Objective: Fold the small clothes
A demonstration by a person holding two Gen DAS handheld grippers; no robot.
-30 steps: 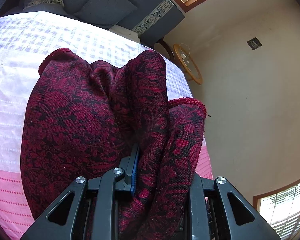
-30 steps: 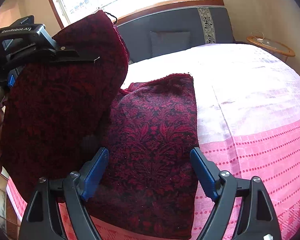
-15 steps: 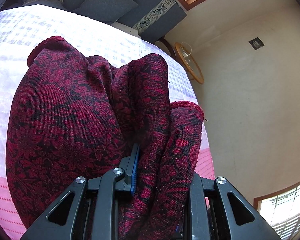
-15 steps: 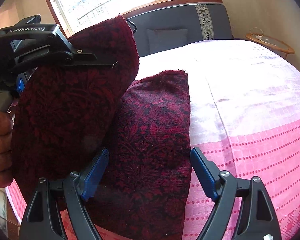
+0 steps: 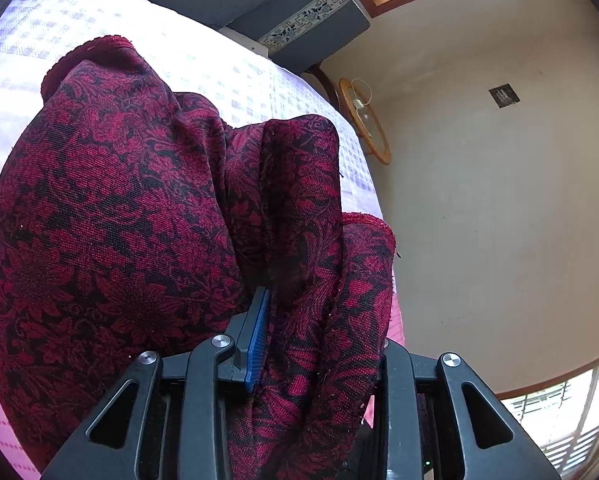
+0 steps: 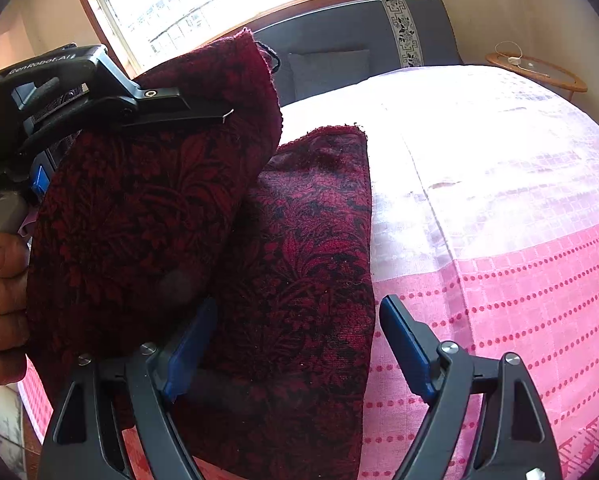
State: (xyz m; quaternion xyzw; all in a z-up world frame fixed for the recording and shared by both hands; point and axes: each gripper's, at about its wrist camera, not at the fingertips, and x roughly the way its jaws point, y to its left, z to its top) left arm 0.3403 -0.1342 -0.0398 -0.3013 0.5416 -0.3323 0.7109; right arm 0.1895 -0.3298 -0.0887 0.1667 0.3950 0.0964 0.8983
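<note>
The left hand-held gripper (image 5: 295,344) pinches a raised edge of the red garment (image 6: 311,248), lifting it to fold over the part lying on the bed (image 6: 499,168); the right hand-held gripper (image 6: 295,344) hovers spread above it.

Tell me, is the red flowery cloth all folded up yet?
Not yet. Part of the red cloth already lies flat on the pink bedspread. The left gripper is shut on one side of it, lifted up over the flat part. The right gripper is open, holding nothing. Left to do: lay the lifted side down and let go.
</note>
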